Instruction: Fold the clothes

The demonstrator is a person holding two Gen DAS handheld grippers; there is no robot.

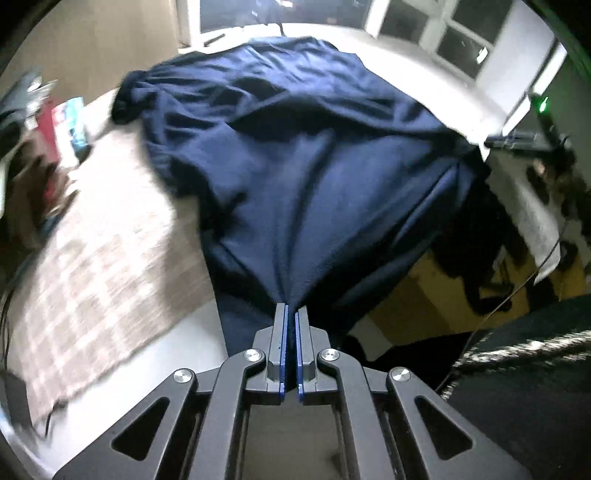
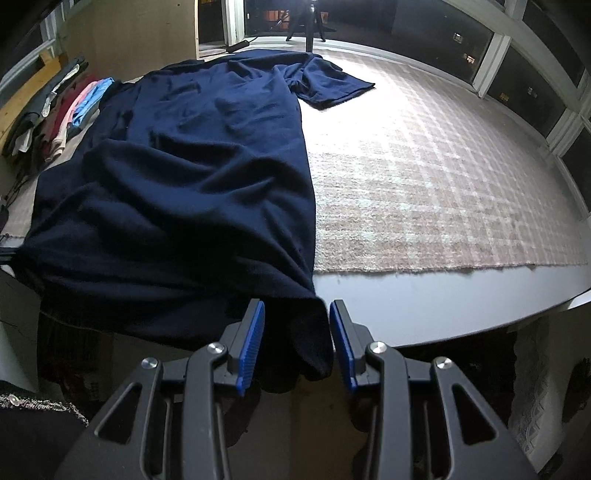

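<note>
A large navy shirt (image 2: 184, 166) lies spread lengthwise on the checked mat (image 2: 424, 177), one short sleeve (image 2: 332, 85) sticking out at the far end. Its near hem hangs over the table's front edge (image 2: 406, 310). My right gripper (image 2: 296, 306) is open at that edge, with the hem's right corner hanging loosely between the blue pads (image 2: 253, 336). In the left wrist view the navy shirt (image 1: 295, 147) is pulled into taut folds that converge on my left gripper (image 1: 291, 306), which is shut on a pinch of the fabric.
A pile of folded clothes (image 2: 62, 114) in pink, blue, red and dark colours sits at the far left beside a wooden board. A tripod (image 2: 308, 22) stands beyond the table's far end, near windows. The checked mat (image 1: 92, 258) looks blurred in the left wrist view.
</note>
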